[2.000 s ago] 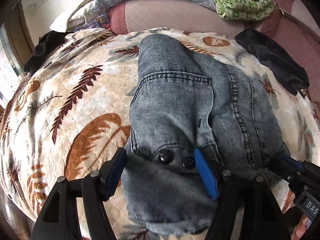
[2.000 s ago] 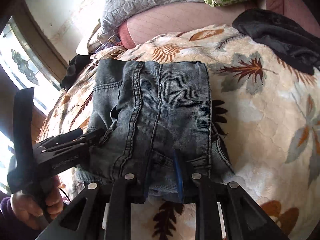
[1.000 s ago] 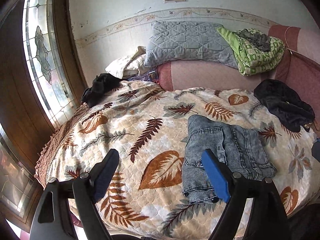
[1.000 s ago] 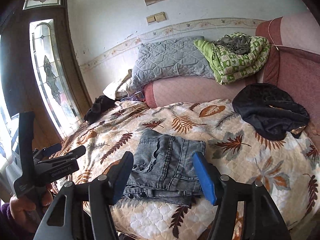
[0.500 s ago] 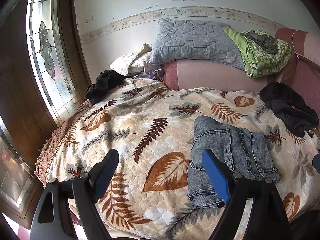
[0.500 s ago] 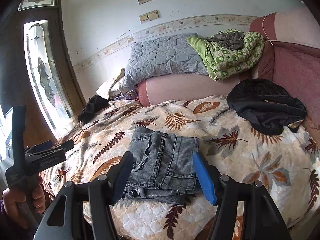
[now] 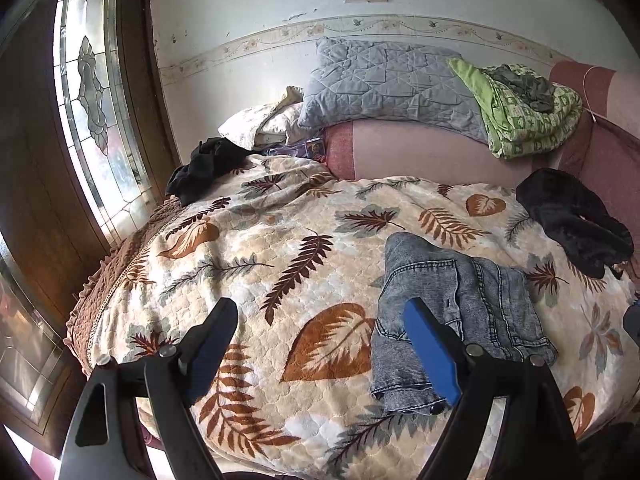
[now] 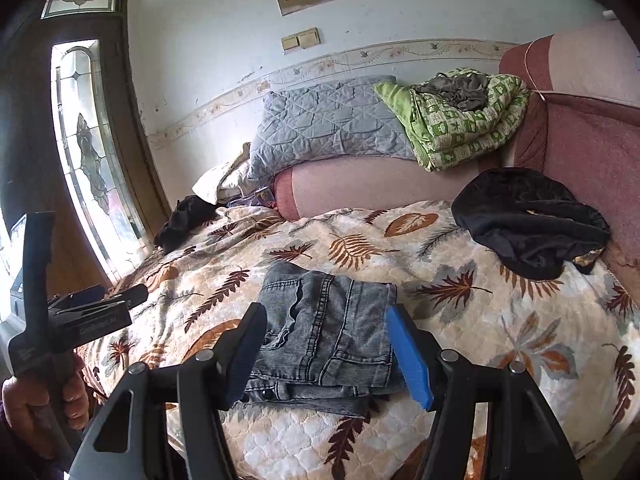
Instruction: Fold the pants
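Lying folded into a compact stack on the leaf-print bedspread [image 8: 500,320]: grey denim pants [image 8: 328,336], near the front edge at 6 o'clock; hanging clear above, likely because folding looks finished: left gripper [image 7: 320,344] and right gripper [image 8: 326,344], both gaping apart, gripping nothing.

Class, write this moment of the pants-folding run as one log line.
task: fold pants | pants: folded, lying on bedspread | left gripper: open, empty | right gripper: open, empty, clear of pants
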